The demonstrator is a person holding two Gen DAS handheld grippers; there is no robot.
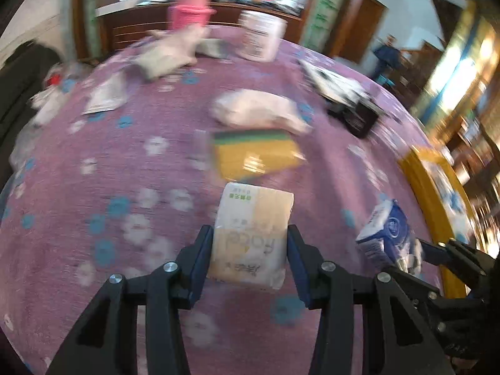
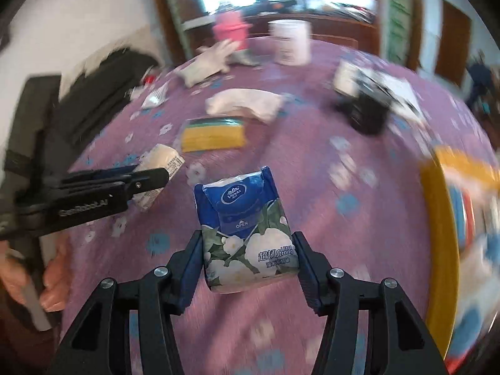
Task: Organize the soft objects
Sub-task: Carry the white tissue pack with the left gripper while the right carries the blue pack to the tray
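Two soft tissue packs over the fuzzy purple counter [image 2: 312, 168]: left hand-held gripper [image 1: 250, 243] squeezes the beige pack [image 1: 250, 234], right hand-held gripper [image 2: 247, 250] pinches the glossy blue pack [image 2: 247, 228] beside it.

Left tool [image 1: 250, 247] points steeply down over the table, its pads pressed on a beige pack [image 1: 251, 237]. Right tool [image 2: 247, 256], also angled down, grips a blue pack [image 2: 247, 228]. A hand [image 2: 54, 278] holds the left tool's handle.

Both grippers [image 1: 250, 250] [image 2: 248, 256] are black, with blue pads (silver screws at the joints).
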